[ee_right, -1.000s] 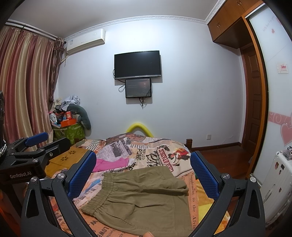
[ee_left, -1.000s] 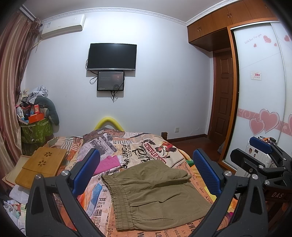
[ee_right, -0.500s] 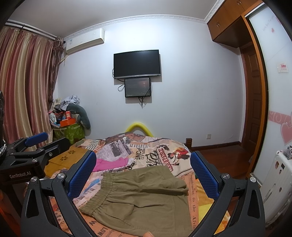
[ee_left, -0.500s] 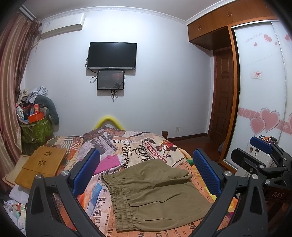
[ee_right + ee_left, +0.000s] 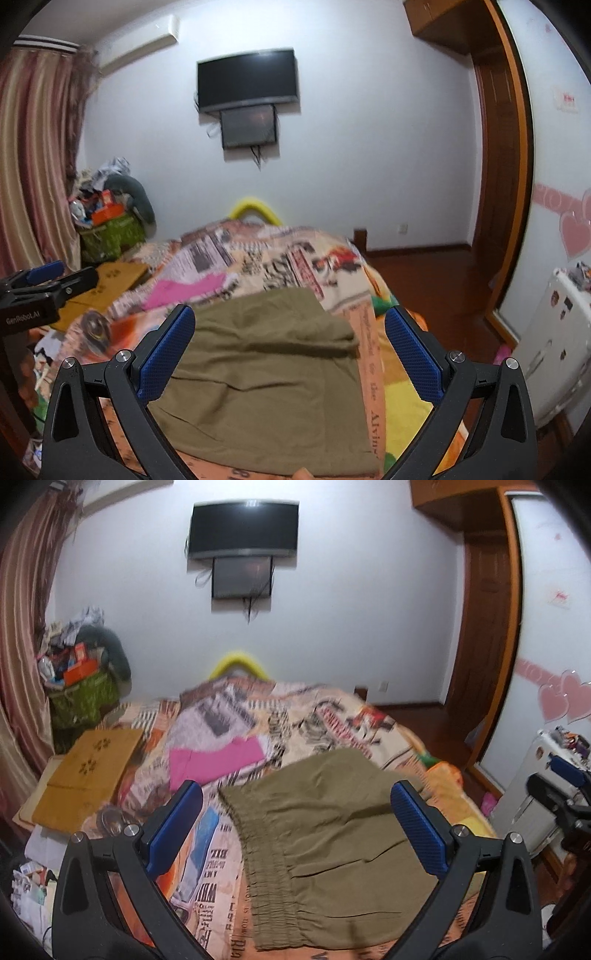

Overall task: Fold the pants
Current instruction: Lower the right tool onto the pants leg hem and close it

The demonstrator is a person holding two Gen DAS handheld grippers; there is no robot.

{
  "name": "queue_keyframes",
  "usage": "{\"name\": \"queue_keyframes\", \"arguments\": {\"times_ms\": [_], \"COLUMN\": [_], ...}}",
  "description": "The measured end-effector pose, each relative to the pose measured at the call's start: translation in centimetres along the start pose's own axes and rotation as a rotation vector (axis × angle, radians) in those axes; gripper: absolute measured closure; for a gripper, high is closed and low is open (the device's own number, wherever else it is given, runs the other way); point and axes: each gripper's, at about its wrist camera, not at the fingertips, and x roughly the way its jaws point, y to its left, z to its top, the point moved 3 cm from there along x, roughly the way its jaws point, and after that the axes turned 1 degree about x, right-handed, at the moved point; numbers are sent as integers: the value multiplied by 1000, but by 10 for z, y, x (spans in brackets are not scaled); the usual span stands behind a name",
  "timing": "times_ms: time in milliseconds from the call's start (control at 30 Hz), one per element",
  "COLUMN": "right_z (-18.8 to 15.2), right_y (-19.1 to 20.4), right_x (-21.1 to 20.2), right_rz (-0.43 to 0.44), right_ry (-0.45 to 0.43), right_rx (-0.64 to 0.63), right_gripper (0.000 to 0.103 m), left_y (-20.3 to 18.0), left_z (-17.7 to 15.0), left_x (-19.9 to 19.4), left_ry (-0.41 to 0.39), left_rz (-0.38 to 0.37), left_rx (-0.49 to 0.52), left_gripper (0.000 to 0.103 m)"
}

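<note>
Left wrist view: left gripper [image 5: 295,830] w/ jaws wide apart, holding nothing, above olive pants [image 5: 325,834] lying flat on bed [image 5: 295,716]. Elastic waistband [image 5: 266,864] sits left, legs run rightward, so left claw is nearer the waist. Right gripper [image 5: 290,354] likewise spread, empty, over leg end. "GenRobot.AI" printed on left gripper body.

The pants [image 5: 325,834] are olive green, plain, without any pattern. The bed cover [image 5: 295,720] has a newspaper print in cream, orange and black, with red parts. On it lies a bright pink cloth [image 5: 218,757]. The fingers [image 5: 419,832] of both grippers carry blue textured pads on black frames. The curtain [image 5: 33,147] has stripes of dark red and beige.
</note>
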Motion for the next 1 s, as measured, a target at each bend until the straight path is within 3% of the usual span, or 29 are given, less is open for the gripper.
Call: {"name": "queue_keyframes", "arguments": {"times_ms": [333,533,800,1000], "right_z": [-29,-46,-73,-85], "right_y": [-52,-73,-96,-98], "right_x": [58,99,151,184], "right_rz": [-45,-55,-28,29], "right_ry": [189,302,454,536], "right_rx": [55,66,80,99], "right_gripper": [2,14,41,59], "left_y": [44,60,63,62], "left_z": [-31,-48,-74,-83], "left_x": [95,146,201,223], "left_ry": [194,321,489,540], "left_rz": [49,49,50,33], "left_rx": [-41,-37,43,59], "left_gripper": [0,0,0,2]}}
